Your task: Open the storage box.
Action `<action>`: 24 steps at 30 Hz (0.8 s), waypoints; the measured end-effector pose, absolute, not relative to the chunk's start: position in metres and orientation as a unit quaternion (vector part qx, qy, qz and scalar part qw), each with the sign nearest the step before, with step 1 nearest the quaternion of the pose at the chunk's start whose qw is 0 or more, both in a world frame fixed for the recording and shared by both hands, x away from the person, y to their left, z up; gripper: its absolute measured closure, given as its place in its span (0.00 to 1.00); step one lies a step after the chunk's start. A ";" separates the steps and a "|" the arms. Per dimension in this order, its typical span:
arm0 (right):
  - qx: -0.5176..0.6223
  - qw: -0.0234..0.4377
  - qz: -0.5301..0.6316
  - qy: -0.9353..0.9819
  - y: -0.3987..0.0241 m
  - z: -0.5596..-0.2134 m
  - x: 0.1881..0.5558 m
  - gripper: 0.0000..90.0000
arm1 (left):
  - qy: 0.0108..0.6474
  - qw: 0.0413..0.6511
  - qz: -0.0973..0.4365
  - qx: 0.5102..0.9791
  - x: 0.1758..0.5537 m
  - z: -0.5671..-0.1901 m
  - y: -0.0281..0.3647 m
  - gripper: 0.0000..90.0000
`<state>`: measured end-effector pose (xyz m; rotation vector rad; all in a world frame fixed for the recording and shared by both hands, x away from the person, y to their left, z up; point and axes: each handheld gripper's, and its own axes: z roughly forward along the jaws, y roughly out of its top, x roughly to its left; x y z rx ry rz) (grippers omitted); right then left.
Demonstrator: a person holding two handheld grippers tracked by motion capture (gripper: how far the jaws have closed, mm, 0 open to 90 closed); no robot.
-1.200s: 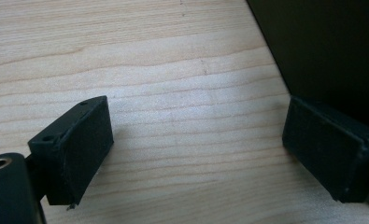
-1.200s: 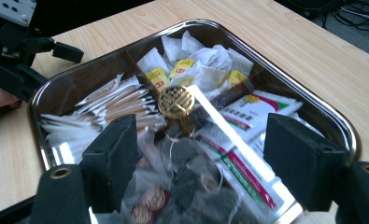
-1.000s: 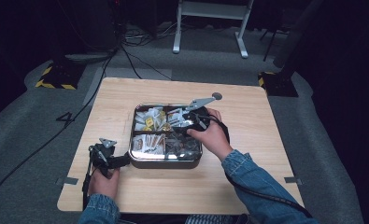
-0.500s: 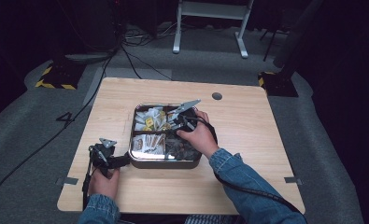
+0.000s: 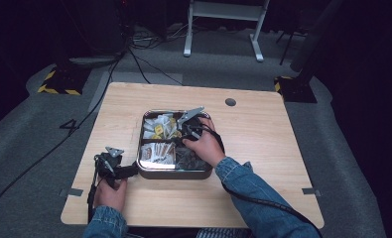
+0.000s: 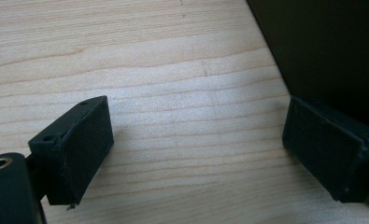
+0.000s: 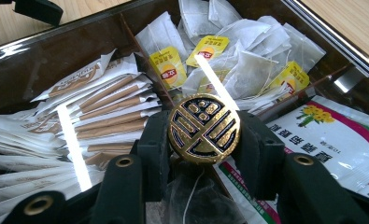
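A steel tray (image 5: 173, 173) with compartments sits mid-table. My right gripper (image 5: 187, 130) is low over its middle, shut on a round gold-and-black disc (image 7: 203, 129) that stands on edge between the jaws. Below the disc lie white tea bags with yellow tags (image 7: 247, 60), brown stick sachets (image 7: 112, 107) and flower-printed packets (image 7: 331, 130). My left gripper (image 5: 132, 171) rests on the table against the tray's left front corner. In the left gripper view it (image 6: 198, 135) stands open over bare wood (image 6: 173, 56), with nothing between its jaws.
The tray's dark outer wall (image 6: 331, 46) stands just beside the left gripper's right jaw. A round cable hole (image 5: 230, 102) is in the tabletop at the back right. Cables trail from both grippers toward the person.
My right gripper has moved left and slightly down over the tray, carrying the disc. The left gripper has stayed in place.
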<state>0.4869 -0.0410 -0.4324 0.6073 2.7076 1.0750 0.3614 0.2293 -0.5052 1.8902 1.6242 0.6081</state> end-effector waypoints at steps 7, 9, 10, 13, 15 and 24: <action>0.204 0.087 0.361 0.906 -0.041 -0.430 0.486 0.65 | 0.608 0.284 0.228 0.706 0.361 -0.505 0.229 0.10; 0.204 0.089 0.363 0.905 -0.041 -0.429 0.485 0.65 | 0.608 0.284 0.228 0.706 0.361 -0.505 0.229 0.10; 0.203 0.089 0.365 0.904 -0.041 -0.428 0.485 0.65 | 0.608 0.284 0.228 0.705 0.361 -0.505 0.229 0.10; 0.204 0.090 0.370 0.902 -0.043 -0.422 0.484 0.65 | 0.608 0.284 0.228 0.705 0.361 -0.505 0.229 0.10; 0.205 0.091 0.376 0.899 -0.045 -0.417 0.484 0.65 | 0.608 0.284 0.228 0.705 0.361 -0.505 0.229 0.10; 0.205 0.099 0.395 0.890 -0.061 -0.392 0.478 0.65 | 0.608 0.284 0.228 0.706 0.361 -0.505 0.229 0.10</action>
